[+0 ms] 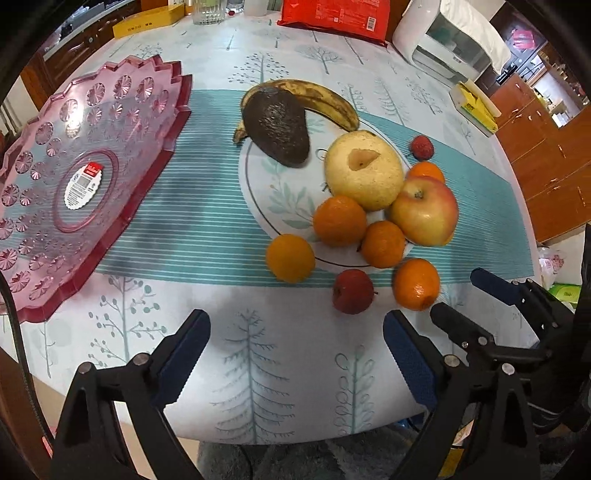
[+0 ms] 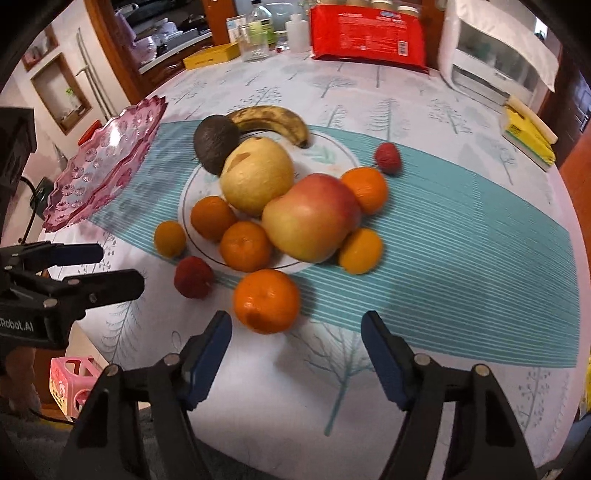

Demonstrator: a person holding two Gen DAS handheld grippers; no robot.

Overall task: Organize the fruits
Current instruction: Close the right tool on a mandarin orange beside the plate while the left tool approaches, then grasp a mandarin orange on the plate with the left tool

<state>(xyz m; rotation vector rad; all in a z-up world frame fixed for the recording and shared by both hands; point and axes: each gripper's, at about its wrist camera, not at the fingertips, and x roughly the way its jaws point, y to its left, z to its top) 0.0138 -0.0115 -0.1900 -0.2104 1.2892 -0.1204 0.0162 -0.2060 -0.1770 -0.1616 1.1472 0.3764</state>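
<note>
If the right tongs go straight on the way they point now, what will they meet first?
Most likely the nearest orange, lying just ahead between the open right tongs, a little left of centre. Depth is unclear; pointing steeply down, they might touch the tablecloth first.

at the far edge of the table [image 1: 258,369] a red packet [image 1: 334,14] lies beside a white appliance [image 1: 448,44]. a yellow box [image 1: 147,22] and a clear glass [image 1: 208,11] sit to its left. a yellow pack [image 1: 474,107] rests near the right edge. wooden cabinets [image 1: 546,158] stand beyond.
</note>
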